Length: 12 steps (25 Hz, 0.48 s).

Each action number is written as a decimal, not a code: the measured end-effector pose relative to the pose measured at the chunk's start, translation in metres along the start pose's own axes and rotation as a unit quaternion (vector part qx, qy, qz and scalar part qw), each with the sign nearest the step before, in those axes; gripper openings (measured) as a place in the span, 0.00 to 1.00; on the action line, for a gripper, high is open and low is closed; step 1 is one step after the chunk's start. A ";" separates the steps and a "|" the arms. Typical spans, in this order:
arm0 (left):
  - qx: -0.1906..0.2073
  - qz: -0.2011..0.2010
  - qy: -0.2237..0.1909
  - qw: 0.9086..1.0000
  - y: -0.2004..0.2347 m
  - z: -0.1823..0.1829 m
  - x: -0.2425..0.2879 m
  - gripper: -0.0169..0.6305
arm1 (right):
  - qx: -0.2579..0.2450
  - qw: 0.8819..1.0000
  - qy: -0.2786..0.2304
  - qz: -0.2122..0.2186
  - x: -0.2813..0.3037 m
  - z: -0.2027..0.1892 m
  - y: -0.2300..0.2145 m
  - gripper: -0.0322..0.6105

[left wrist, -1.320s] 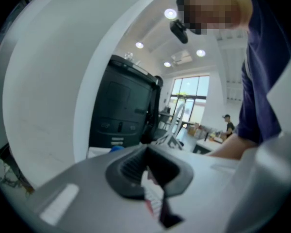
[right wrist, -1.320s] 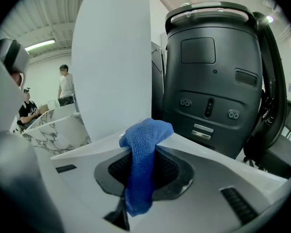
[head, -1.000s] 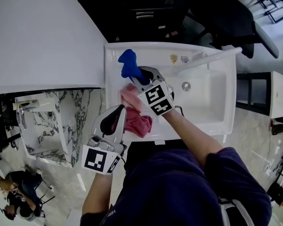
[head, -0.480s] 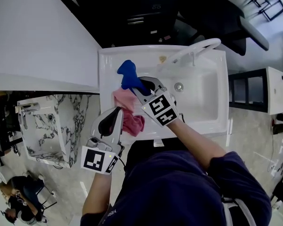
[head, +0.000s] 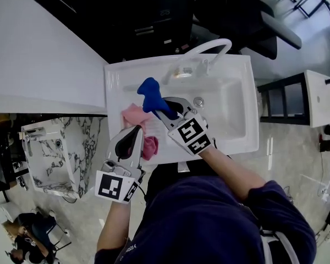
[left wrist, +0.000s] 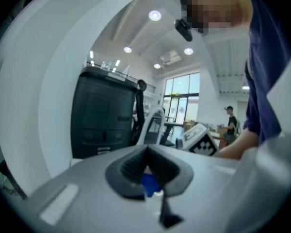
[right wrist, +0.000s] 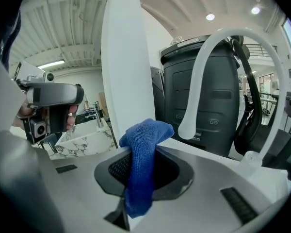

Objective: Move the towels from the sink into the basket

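A blue towel [head: 150, 94] hangs over the left part of the white sink [head: 114, 76], with my right gripper [head: 159, 105] shut on it. In the right gripper view the blue towel [right wrist: 141, 165] bulges above the closed jaws and drapes down between them. A pink towel [head: 134, 116] is bunched at the sink's front left corner, against the tips of my left gripper [head: 133, 132], which looks shut on it. The left gripper view points upward with my left gripper [left wrist: 146, 174] closed to a narrow V; the pink cloth hardly shows there. No basket is in view.
The sink's white faucet [head: 210, 47] arches over the back rim, and the drain [head: 198, 102] sits mid-basin. A white counter [head: 38, 59] lies to the left, with a marble-patterned sink [head: 49, 147] below it. A black bin [right wrist: 208, 101] stands behind the sink.
Both grippers keep their towels. The pink towel has drawn in closer to the left gripper and shows less spread. The head view has swung, so the sink sits further left.
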<state>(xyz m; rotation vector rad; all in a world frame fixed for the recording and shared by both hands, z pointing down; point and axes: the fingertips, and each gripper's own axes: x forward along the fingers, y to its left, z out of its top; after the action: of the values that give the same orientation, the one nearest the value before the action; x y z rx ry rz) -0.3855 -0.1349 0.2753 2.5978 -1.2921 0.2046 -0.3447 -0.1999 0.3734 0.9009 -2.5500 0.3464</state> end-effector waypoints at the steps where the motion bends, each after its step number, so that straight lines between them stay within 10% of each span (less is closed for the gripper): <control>1: 0.001 -0.001 0.000 1.000 -0.004 0.001 0.002 0.03 | 0.000 1.000 -0.002 -0.001 -0.006 0.000 -0.002 0.17; 12: 0.011 -0.011 -0.004 1.000 -0.061 0.009 0.033 0.03 | 0.007 1.000 -0.018 -0.004 -0.071 -0.011 -0.028 0.17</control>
<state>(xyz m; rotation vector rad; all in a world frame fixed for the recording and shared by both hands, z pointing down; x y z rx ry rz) -0.3162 -0.1272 0.2651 2.6322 -1.2712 0.2072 -0.2733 -0.1793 0.3538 0.9308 -2.5795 0.3492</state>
